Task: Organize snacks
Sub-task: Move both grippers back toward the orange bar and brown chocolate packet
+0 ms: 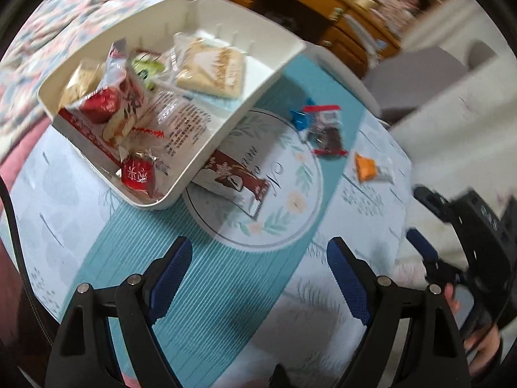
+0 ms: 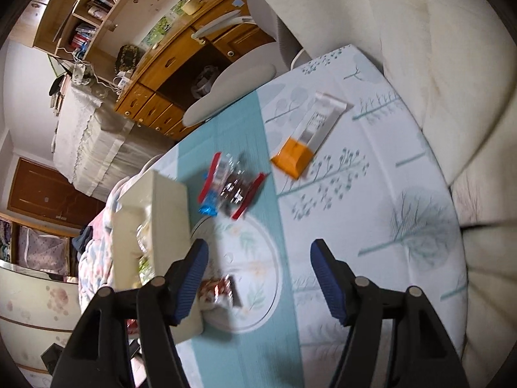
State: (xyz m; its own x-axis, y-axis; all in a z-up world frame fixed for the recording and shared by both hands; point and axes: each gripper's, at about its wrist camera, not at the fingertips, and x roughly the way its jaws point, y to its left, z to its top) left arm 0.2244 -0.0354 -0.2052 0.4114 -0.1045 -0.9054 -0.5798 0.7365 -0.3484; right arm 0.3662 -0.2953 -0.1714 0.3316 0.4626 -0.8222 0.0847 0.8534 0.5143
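Observation:
A white divided tray point(image 1: 278, 64) stands on the table and holds several wrapped snacks; it also shows in the right wrist view point(image 2: 168, 207). A brown-and-white bar point(image 1: 236, 184) lies partly under the tray's near corner. A red-edged clear packet point(image 1: 326, 129) with a blue candy point(image 1: 299, 118) beside it, and an orange-and-white packet point(image 1: 368, 168), lie loose on the table; the right wrist view shows them too, the red-edged one point(image 2: 232, 187) and the orange one point(image 2: 307, 139). My left gripper point(image 1: 258, 268) is open and empty above the cloth. My right gripper point(image 2: 258, 274) is open and empty.
A teal and white patterned tablecloth point(image 2: 371, 210) covers the table. A floral quilt point(image 1: 64, 16) lies behind the tray. A grey chair point(image 2: 226, 87) and a wooden desk point(image 2: 181, 51) stand beyond the far edge. A cream sofa point(image 2: 436, 48) borders the right side.

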